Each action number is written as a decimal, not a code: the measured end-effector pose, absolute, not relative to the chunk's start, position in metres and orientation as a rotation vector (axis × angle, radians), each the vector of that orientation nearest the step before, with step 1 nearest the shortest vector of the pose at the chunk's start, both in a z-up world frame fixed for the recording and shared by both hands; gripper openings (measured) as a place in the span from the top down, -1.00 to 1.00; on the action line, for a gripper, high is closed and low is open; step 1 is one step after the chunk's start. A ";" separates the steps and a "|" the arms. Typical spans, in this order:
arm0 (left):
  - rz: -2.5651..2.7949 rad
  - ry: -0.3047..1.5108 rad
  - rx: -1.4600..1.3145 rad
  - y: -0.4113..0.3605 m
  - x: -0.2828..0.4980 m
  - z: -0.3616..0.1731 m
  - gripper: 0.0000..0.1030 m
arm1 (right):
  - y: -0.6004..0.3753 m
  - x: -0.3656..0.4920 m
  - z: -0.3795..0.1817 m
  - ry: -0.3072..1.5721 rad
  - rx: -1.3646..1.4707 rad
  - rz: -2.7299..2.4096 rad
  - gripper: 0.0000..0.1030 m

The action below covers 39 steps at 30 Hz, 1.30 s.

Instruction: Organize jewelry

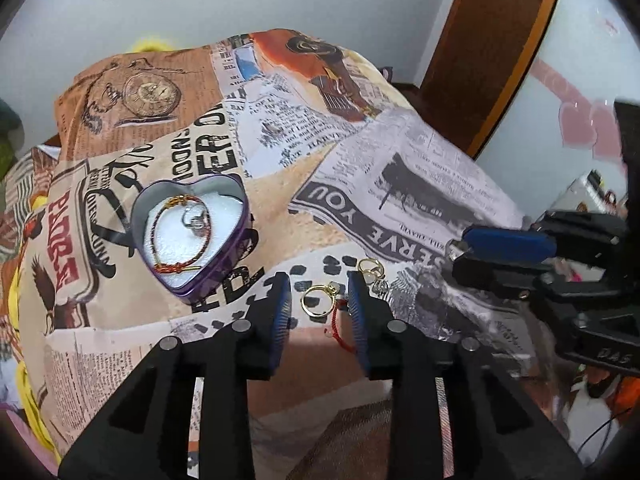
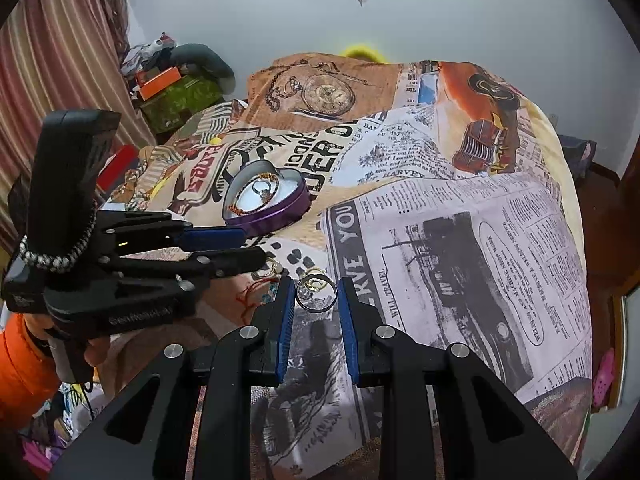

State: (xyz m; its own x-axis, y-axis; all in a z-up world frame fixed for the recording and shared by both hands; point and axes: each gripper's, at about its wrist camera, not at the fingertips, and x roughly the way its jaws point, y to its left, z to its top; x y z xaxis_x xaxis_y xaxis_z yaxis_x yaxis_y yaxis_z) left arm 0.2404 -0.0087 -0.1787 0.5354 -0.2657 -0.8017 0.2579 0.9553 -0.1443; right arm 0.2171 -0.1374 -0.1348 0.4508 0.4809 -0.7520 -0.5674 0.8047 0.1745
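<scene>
A purple heart-shaped tin (image 1: 224, 256) (image 2: 276, 216) lies open on the printed bedcover, holding a red cord bracelet (image 1: 160, 220) and a silver ring (image 1: 194, 218). My left gripper (image 1: 318, 280) (image 2: 254, 248) stands open over the cover; a gold ring (image 1: 310, 304) lies between its pads, untouched. A red string (image 1: 342, 326) lies by the right pad, and a second gold ring (image 1: 370, 267) sits just beyond it. My right gripper (image 2: 315, 282) (image 1: 456, 249) is shut on a plain silver ring (image 2: 320, 309) at its fingertips, close to the right of the left gripper.
The newspaper-print bedcover (image 1: 400, 184) (image 2: 460, 240) covers a bed that falls away at the front and right. A wooden door frame (image 1: 500, 40) stands behind on the right. Boxes and clutter (image 2: 176, 96) sit by a striped curtain (image 2: 52, 60). An orange sleeve (image 2: 20, 364) holds the left gripper.
</scene>
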 end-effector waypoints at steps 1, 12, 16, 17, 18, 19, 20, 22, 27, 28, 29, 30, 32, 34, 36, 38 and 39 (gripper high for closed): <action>-0.305 0.962 0.000 -0.011 0.242 -0.183 0.44 | -0.138 0.217 -0.135 0.893 -0.109 0.648 0.61; -0.299 0.966 -0.021 -0.012 0.242 -0.196 0.66 | -0.140 0.217 -0.136 0.891 -0.104 0.652 0.61; -0.299 0.952 -0.007 -0.013 0.238 -0.192 0.94 | -0.138 0.218 -0.135 0.889 -0.100 0.657 0.61; -0.298 0.951 -0.008 -0.013 0.238 -0.192 0.98 | -0.137 0.218 -0.135 0.888 -0.101 0.658 0.61; -0.298 0.943 -0.012 -0.012 0.237 -0.189 0.98 | -0.136 0.218 -0.134 0.887 -0.101 0.659 0.61; -0.300 0.939 -0.016 -0.011 0.236 -0.188 0.98 | -0.135 0.218 -0.133 0.883 -0.102 0.661 0.61; -0.300 0.933 -0.020 -0.010 0.236 -0.186 0.99 | -0.135 0.218 -0.132 0.880 -0.102 0.662 0.61; -0.297 0.924 -0.028 -0.007 0.235 -0.183 0.99 | -0.133 0.218 -0.130 0.874 -0.098 0.665 0.61; -0.291 0.892 -0.062 0.006 0.231 -0.172 1.00 | -0.129 0.218 -0.127 0.866 -0.095 0.670 0.61; -0.299 0.892 -0.078 0.010 0.231 -0.170 1.00 | -0.128 0.219 -0.128 0.867 -0.096 0.670 0.61; -0.305 0.900 -0.088 0.012 0.231 -0.170 1.00 | -0.127 0.218 -0.128 0.867 -0.095 0.670 0.61; -0.315 0.913 -0.093 0.013 0.233 -0.171 1.00 | -0.126 0.218 -0.128 0.869 -0.093 0.672 0.61; -0.306 0.944 -0.095 0.013 0.236 -0.175 0.76 | -0.125 0.219 -0.129 0.873 -0.089 0.673 0.61; -0.303 0.970 -0.100 0.012 0.239 -0.181 0.36 | -0.125 0.219 -0.131 0.878 -0.085 0.672 0.61; -0.299 0.969 -0.097 0.009 0.241 -0.184 0.29 | -0.126 0.218 -0.132 0.881 -0.086 0.670 0.61; -0.295 0.977 -0.075 0.003 0.244 -0.189 0.29 | -0.127 0.218 -0.133 0.884 -0.087 0.666 0.61; -0.290 0.981 -0.071 0.002 0.245 -0.191 0.29 | -0.128 0.219 -0.133 0.888 -0.089 0.664 0.61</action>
State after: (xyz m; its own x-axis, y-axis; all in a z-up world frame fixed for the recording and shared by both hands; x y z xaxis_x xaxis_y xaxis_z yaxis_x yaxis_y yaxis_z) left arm 0.2452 0.0015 -0.1914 0.5211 -0.2739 -0.8083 0.2102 0.9591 -0.1895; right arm 0.2187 -0.1283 -0.1334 0.4465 0.4998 -0.7422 -0.5707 0.7979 0.1941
